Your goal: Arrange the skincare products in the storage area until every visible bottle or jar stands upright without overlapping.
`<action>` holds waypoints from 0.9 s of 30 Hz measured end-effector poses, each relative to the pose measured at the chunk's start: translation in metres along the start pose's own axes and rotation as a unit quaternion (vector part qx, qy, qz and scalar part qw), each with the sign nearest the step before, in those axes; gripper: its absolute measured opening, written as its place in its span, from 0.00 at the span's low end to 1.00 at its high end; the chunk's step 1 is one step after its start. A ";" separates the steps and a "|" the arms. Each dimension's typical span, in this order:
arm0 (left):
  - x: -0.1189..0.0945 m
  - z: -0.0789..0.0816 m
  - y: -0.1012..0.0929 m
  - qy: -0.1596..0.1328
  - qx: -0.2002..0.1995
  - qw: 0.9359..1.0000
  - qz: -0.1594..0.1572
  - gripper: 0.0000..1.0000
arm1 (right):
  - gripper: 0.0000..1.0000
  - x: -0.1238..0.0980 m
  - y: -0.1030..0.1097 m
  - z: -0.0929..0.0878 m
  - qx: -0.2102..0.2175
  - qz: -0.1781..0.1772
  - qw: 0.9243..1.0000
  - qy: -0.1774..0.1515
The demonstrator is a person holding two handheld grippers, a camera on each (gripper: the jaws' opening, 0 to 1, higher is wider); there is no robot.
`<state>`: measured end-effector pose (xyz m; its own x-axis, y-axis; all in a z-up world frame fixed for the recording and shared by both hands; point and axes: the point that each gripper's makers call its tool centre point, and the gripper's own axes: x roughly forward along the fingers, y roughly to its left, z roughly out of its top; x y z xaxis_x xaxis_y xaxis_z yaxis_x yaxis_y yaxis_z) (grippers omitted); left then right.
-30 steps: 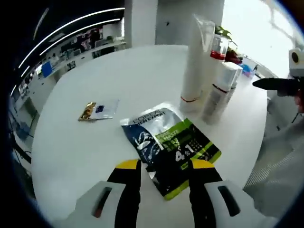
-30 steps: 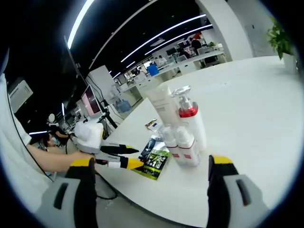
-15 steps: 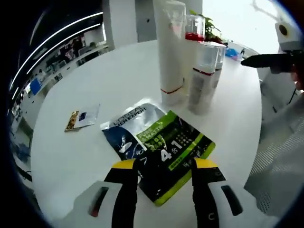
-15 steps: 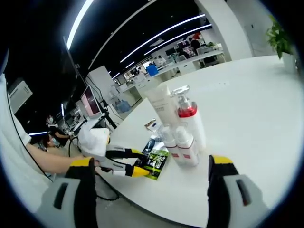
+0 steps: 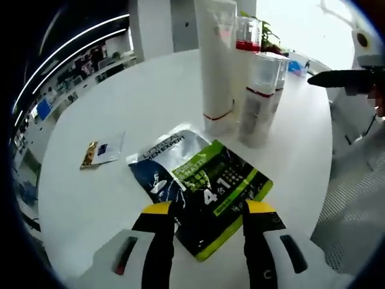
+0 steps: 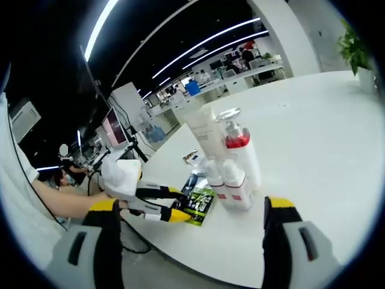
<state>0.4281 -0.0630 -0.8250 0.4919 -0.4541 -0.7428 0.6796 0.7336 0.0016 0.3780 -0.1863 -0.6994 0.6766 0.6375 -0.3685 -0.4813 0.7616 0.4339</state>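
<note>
A flat green, dark blue and silver sachet [image 5: 201, 180] lies on the round white table [image 5: 150, 90]. My left gripper [image 5: 209, 212] is open, its yellow-tipped jaws straddling the sachet's near end. Behind the sachet stand a tall white tube [image 5: 215, 66], a red-banded pump bottle [image 5: 246, 54] and two smaller white bottles [image 5: 261, 99], all upright and close together. My right gripper [image 6: 192, 208] is open and empty, held off the table edge. In the right gripper view the left gripper [image 6: 153, 201] reaches the sachet [image 6: 200, 201], beside the tube [image 6: 207, 132], the pump bottle [image 6: 237, 150] and the small bottles [image 6: 236, 183].
A small gold and blue sachet [image 5: 102, 150] lies flat on the left part of the table. A black jaw of the right gripper [image 5: 343, 78] enters the left gripper view from the right. A potted plant [image 6: 355, 48] stands at the table's far side. A person's arm [image 6: 60, 205] holds the left gripper.
Over the second my left gripper has moved closer over the green sachet, its jaws now either side of the near end. The right gripper has stayed still.
</note>
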 end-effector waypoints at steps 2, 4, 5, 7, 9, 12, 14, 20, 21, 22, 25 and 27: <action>0.000 0.000 0.000 0.001 0.000 1.000 0.000 0.42 | 1.00 0.000 0.000 0.000 0.000 -0.001 1.000 0.000; 0.000 0.000 0.000 0.003 0.000 1.000 0.000 0.42 | 1.00 0.000 0.000 0.000 0.000 -0.001 1.000 -0.001; 0.000 0.000 0.000 0.004 0.001 1.000 0.000 0.42 | 1.00 0.000 0.000 0.000 0.000 -0.001 1.000 -0.001; 0.000 0.001 0.000 0.006 0.005 1.000 -0.001 0.42 | 1.00 0.000 0.000 0.001 -0.001 -0.001 1.000 -0.002; 0.000 0.003 -0.001 0.005 0.005 1.000 -0.001 0.43 | 1.00 0.000 0.000 0.001 -0.002 -0.002 1.000 -0.002; -0.002 0.004 0.000 0.003 0.008 1.000 0.002 0.43 | 1.00 -0.001 0.000 0.001 -0.003 -0.002 1.000 -0.003; -0.004 0.004 0.000 0.002 0.008 1.000 0.002 0.43 | 1.00 -0.001 0.001 0.002 -0.004 -0.002 1.000 -0.003; -0.014 0.002 0.004 -0.004 -0.005 1.000 0.006 0.47 | 1.00 -0.001 0.002 0.002 -0.008 -0.002 1.000 -0.003; -0.016 0.001 0.005 -0.004 -0.008 1.000 0.007 0.47 | 1.00 -0.001 0.002 0.002 -0.009 -0.003 1.000 -0.002; -0.018 0.001 0.006 -0.006 -0.013 1.000 0.008 0.48 | 1.00 -0.002 0.002 0.002 -0.009 -0.003 1.000 -0.003; -0.025 0.001 0.010 -0.009 -0.021 1.000 0.012 0.50 | 1.00 -0.003 0.003 0.002 -0.011 -0.003 1.000 -0.003; -0.028 0.001 0.011 -0.012 -0.025 1.000 0.014 0.52 | 1.00 -0.003 0.003 0.002 -0.011 -0.004 1.000 -0.003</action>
<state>0.4227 -0.0427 -0.8035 0.5231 -0.4450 -0.7269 0.6379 0.7700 -0.0124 0.3759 -0.1863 -0.6953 0.6845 0.6302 -0.3664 -0.4876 0.7694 0.4126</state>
